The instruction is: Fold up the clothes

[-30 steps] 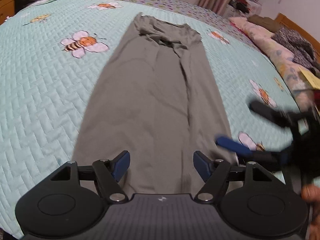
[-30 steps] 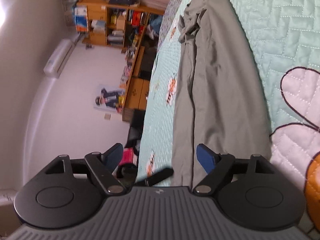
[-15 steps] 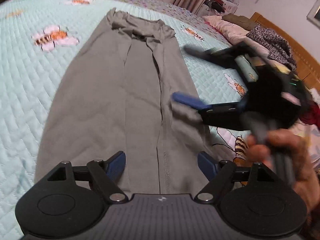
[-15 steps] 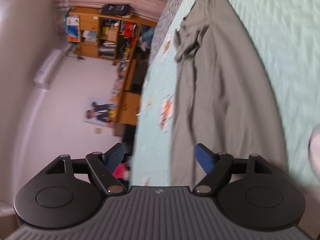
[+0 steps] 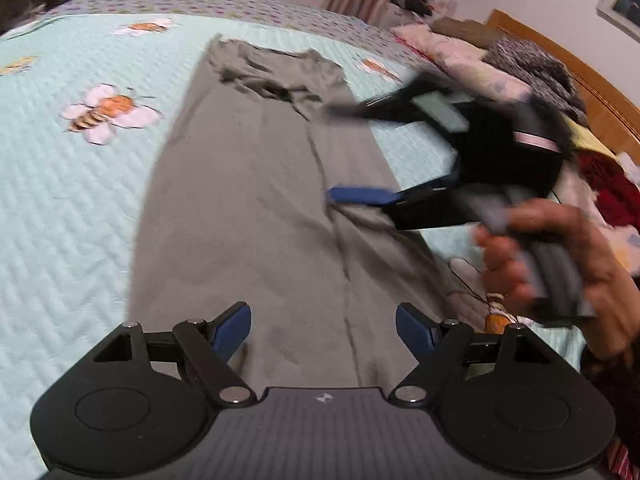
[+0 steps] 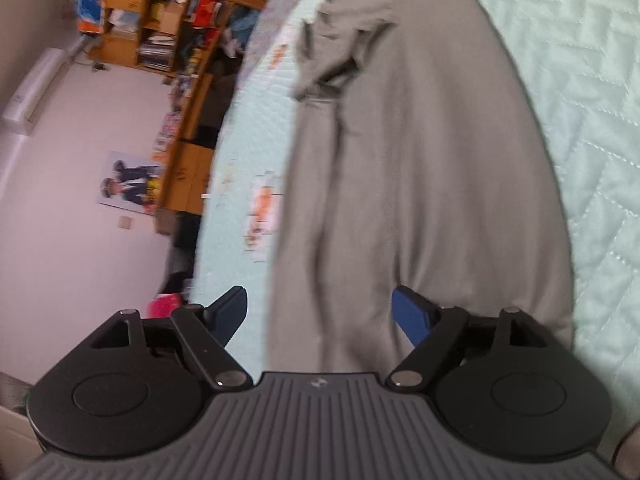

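Both wide open, left gripper [image 5: 323, 330] at trousers [image 5: 256, 208] hem, right gripper [image 5: 340, 152] at their side edge: pinch edges squarely.

Soft, even indoor light fills both views, with no glare and only faint shadows. In the left wrist view the right gripper [image 5: 340, 152] and the hand [image 5: 560, 264] at middle right are smeared by motion blur; the grey trousers [image 5: 260, 208] are slightly soft. In the right wrist view the bookshelf [image 6: 160, 28] at upper left and the bedspread [image 6: 580, 80] are blurred. Fisheye bending curves straight lines near the edges, and the corners darken.
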`<state>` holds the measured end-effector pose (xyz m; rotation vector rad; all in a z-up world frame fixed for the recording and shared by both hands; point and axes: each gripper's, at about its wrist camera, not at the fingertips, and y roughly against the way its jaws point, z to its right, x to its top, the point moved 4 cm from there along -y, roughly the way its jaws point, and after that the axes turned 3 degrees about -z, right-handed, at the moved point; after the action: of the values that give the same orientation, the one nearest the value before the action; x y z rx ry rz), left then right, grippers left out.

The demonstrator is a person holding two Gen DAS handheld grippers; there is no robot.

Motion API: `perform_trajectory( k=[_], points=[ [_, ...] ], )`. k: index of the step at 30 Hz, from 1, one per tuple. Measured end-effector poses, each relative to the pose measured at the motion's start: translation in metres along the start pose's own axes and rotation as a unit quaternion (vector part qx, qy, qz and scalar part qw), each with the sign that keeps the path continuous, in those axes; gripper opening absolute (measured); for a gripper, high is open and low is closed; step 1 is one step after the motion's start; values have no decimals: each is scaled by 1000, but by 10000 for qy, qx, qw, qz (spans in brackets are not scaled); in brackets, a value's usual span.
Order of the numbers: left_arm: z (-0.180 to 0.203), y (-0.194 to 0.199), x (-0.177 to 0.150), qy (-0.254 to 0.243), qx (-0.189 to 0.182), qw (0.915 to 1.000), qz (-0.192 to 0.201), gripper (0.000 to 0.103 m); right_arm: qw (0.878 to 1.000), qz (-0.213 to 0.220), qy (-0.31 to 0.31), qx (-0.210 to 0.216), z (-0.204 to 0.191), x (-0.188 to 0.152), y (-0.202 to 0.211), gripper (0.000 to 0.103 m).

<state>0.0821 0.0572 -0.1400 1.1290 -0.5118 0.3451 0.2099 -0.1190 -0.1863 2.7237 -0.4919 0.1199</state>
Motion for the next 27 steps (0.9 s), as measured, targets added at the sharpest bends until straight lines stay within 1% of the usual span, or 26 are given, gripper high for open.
perform_trajectory(
  k=[1,2,3,4,5,6,8,10,12,13,14,15,16,17,18,19,21,22,23,25,27],
  points=[
    [-3,3,-1,85,41,10000,-4,83,9996,117,-23,274,-5,-2,8,81],
    [-6,5,-1,170,81,9998,-9,83,9991,267,18,340,-7,-4,15,83],
    [-8,8,-3,253,122,9996,-13,83,9994,308,66,154,-5,-8,15,84],
    [-10,10,-7,332,163,9993,-17,83,9998,96,113,-106,2,-14,6,84],
    [-11,12,-10,412,204,9989,-21,83,9990,-190,160,-370,10,-21,-4,80],
    [-13,14,-14,491,245,9985,-25,83,9982,-149,380,-449,10,-28,-3,76],
    [-14,17,-18,490,272,9984,-73,83,9998,-14,206,13,1,-41,13,78],
    [-13,18,-21,419,274,9987,-139,83,9987,114,48,495,-10,-54,33,78],
    [-12,19,-24,347,276,9988,-205,83,9980,212,202,569,-18,-69,49,82],
    [-12,20,-26,311,278,9988,-238,83,9984,160,218,498,-16,-77,50,83],
    [-11,21,-27,275,279,9989,-271,81,9995,-13,113,280,-7,-87,46,83],
    [-11,21,-29,239,280,9989,-304,78,9996,-288,-66,-22,2,-91,31,83],
    [-11,22,-31,203,281,9988,-337,74,9983,-516,-156,-210,11,-97,21,74],
    [-10,23,-32,168,282,9988,-370,74,9982,-505,-73,-322,13,-101,20,69],
    [-10,23,-34,132,283,9987,-402,74,9985,-465,-74,-290,10,-103,24,70],
    [-9,24,-35,96,284,9986,-435,74,9986,-469,-165,-155,5,-105,29,71],
    [-9,25,-38,24,286,9983,-501,74,9990,-446,-44,84,-8,-109,42,71],
    [-8,26,-40,-12,287,9982,-534,75,9989,-453,98,78,-13,-114,49,73],
    [-8,27,-42,-74,324,9979,-548,78,9986,-468,261,31,-16,-120,56,76],
    [-6,28,-49,-266,511,9967,-578,86,9970,-642,370,-225,-8,-128,56,76],
    [-11,12,-58,-337,648,9933,-897,86,9942,-837,447,-505,2,-135,54,77]
  ],
)
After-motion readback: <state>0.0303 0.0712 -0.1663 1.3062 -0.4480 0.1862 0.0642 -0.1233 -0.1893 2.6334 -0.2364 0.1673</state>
